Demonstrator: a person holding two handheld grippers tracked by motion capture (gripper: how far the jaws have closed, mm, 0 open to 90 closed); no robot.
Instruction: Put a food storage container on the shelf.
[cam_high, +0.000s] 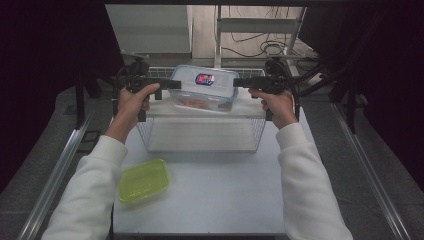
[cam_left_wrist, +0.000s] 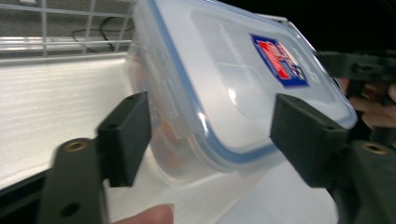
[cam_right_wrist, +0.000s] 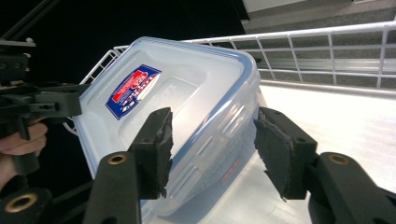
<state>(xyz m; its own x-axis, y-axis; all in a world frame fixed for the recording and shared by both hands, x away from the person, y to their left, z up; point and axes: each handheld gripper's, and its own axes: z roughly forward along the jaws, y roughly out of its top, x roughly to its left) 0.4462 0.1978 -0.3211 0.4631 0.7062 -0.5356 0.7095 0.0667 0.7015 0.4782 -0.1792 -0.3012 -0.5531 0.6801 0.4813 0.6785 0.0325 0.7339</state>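
You cannot make out the printing on the red-and-blue label (cam_high: 205, 79) of the clear lidded plastic food container (cam_high: 202, 90) from the high view. Its orange contents (cam_high: 192, 103) stay blurred behind the wall, and your white sleeves (cam_high: 310, 185) run off the bottom edge.

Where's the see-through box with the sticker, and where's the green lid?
Clear box (cam_high: 204, 87): high view, point on its lid beside the sticker.
Green lid (cam_high: 144, 180): high view, point on its flat middle.
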